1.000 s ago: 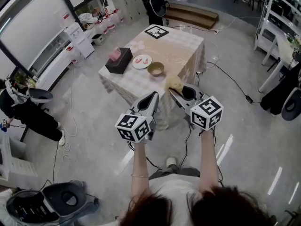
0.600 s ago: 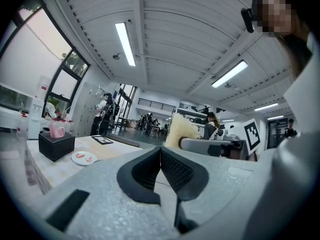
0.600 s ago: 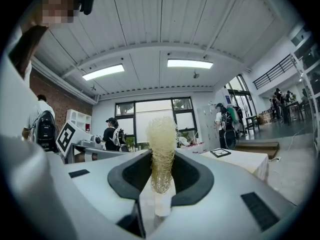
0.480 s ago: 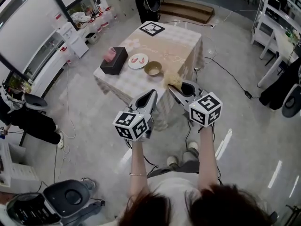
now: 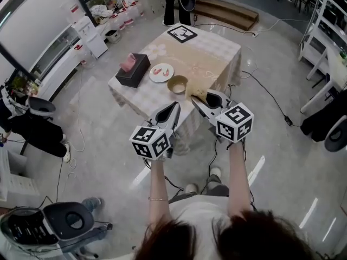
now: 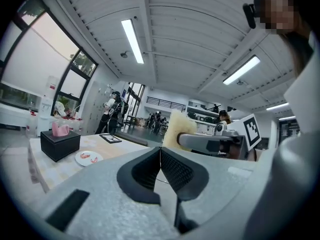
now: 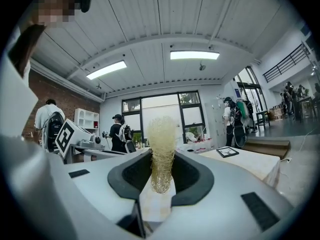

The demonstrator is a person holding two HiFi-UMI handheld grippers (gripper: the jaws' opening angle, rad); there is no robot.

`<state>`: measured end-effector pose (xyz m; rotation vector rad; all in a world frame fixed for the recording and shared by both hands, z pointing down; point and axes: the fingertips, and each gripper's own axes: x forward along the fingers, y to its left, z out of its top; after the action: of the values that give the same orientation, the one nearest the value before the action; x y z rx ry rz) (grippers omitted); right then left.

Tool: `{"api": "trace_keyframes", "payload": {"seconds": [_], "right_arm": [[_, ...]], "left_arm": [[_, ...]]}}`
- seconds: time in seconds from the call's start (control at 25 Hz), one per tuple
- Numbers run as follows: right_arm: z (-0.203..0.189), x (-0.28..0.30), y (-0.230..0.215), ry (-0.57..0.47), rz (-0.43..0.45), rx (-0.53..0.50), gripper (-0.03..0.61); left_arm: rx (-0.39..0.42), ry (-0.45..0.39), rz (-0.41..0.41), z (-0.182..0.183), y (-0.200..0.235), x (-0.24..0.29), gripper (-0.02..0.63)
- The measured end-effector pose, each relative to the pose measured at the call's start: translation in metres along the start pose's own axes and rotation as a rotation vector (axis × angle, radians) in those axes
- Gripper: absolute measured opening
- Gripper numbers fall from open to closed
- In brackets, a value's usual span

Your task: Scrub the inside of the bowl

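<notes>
A tan bowl stands on the table with the checked cloth, beside a white plate. Both grippers are held up in the air short of the table's near edge. My left gripper is shut with nothing between its jaws. My right gripper is shut on a pale yellow mesh scrubber, which sticks out upright past the fingertips. The scrubber also shows in the left gripper view, to the right of the left jaws. The bowl does not show in either gripper view.
A black tissue box and a framed marker card also sit on the table. Cables run over the floor to the right of the table. A dark swivel chair stands at lower left. People stand in the background.
The table has come slightly nearer and lower in the head view as the person steps toward it. Both grippers keep their pose and stay shut.
</notes>
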<state>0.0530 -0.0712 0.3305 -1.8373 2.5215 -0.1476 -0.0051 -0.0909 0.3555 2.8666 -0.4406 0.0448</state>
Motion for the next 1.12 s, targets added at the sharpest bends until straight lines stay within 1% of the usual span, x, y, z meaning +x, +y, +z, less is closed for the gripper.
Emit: {"api": "trace_keyframes", "payload": {"seconds": [0.32, 0.52, 0.68, 0.76, 0.92, 1.12], "right_arm": [[-0.005, 0.014, -0.044, 0.045, 0.087, -0.002, 0.095], [-0.015, 0.032, -0.058, 0.077, 0.151, -0.007, 0.095], [-0.022, 0.048, -0.07, 0.078, 0.18, 0.01, 0.096], [-0.024, 0.054, -0.075, 0.085, 0.194, 0.014, 0.096], [-0.027, 0.072, -0.087, 0.103, 0.191, 0.033, 0.095], [-0.041, 0.098, -0.106, 0.129, 0.148, 0.088, 0.096]], "left_arm": [[-0.019, -0.012, 0.087, -0.002, 0.01, 0.043, 0.012], [-0.044, -0.031, 0.166, -0.007, 0.026, 0.053, 0.012], [-0.048, -0.01, 0.227, -0.016, 0.041, 0.058, 0.012], [-0.064, 0.005, 0.255, -0.021, 0.048, 0.058, 0.012], [-0.095, 0.015, 0.284, -0.02, 0.067, 0.061, 0.012], [-0.118, 0.034, 0.275, -0.014, 0.095, 0.071, 0.012]]}}
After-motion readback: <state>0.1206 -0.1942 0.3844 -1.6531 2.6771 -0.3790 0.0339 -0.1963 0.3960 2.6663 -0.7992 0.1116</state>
